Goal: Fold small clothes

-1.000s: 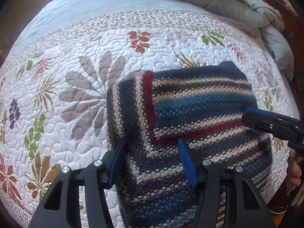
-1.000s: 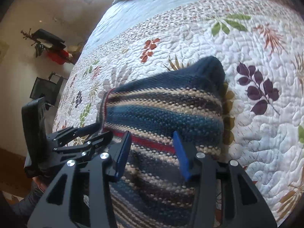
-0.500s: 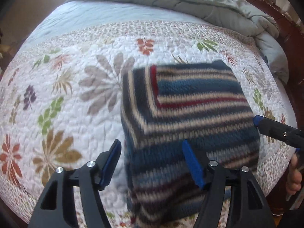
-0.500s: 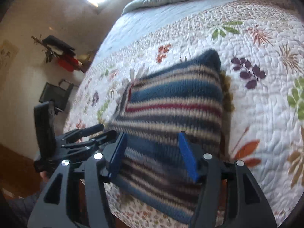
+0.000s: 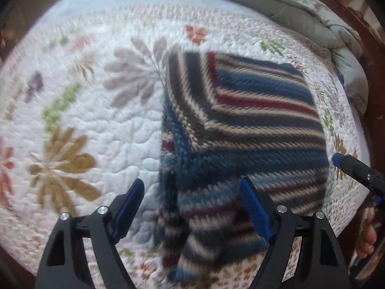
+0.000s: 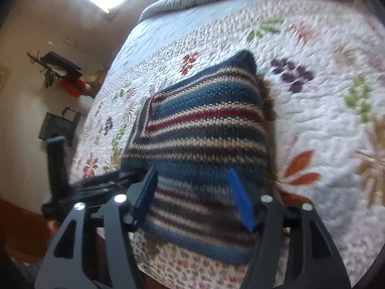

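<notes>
A striped knit sweater (image 5: 245, 130) in navy, blue, tan and red lies folded into a rough square on the floral quilt (image 5: 91, 110). Its near edge hangs over the bed's front edge. It also shows in the right wrist view (image 6: 204, 139). My left gripper (image 5: 192, 207) is open and empty, above the sweater's near left corner. My right gripper (image 6: 195, 197) is open and empty, above the sweater's near edge. The right gripper's tip shows at the right of the left wrist view (image 5: 356, 168). The left gripper shows at the left of the right wrist view (image 6: 79, 183).
A grey duvet (image 5: 300, 12) is bunched at the head of the bed. A dark wooden bed frame (image 5: 370, 55) runs along the right side. A wall shelf with red items (image 6: 69, 82) and a dark chair (image 6: 57, 127) stand beyond the bed's left side.
Both grippers have pulled back and up from the sweater, staying open. The sweater now looks smaller and lies released on the quilt.
</notes>
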`<action>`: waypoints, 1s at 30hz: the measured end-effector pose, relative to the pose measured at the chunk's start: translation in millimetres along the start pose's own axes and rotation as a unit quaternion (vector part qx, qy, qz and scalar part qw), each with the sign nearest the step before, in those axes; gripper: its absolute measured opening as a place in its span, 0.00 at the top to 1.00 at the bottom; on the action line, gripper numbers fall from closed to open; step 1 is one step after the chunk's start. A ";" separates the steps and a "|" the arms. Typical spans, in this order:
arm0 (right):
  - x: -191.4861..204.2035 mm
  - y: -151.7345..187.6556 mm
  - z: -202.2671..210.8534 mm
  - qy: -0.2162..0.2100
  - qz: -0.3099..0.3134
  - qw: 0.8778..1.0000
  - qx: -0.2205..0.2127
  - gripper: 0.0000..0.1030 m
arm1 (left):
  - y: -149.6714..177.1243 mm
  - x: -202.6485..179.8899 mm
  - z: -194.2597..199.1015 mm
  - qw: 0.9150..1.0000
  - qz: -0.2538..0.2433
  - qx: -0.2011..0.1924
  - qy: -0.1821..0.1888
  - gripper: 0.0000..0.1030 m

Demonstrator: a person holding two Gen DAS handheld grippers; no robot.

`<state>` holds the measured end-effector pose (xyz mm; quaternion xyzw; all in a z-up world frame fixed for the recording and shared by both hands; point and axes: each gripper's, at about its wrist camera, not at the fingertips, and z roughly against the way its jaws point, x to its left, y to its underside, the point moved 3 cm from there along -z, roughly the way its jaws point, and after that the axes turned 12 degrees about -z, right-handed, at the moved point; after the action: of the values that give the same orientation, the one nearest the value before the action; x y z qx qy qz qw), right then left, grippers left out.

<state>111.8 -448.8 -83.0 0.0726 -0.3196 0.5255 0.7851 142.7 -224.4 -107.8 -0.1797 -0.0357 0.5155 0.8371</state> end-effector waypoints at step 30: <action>49.2 150.9 86.4 0.171 0.052 0.981 -0.079 0.06 | 107.0 -44.1 141.8 0.991 -0.038 -0.074 -0.105 0.15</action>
<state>-44.4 -383.3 -20.2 -0.0972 -0.2239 0.5434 0.8032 -3.5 -182.3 -6.2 -0.1846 -0.1686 0.4956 0.8318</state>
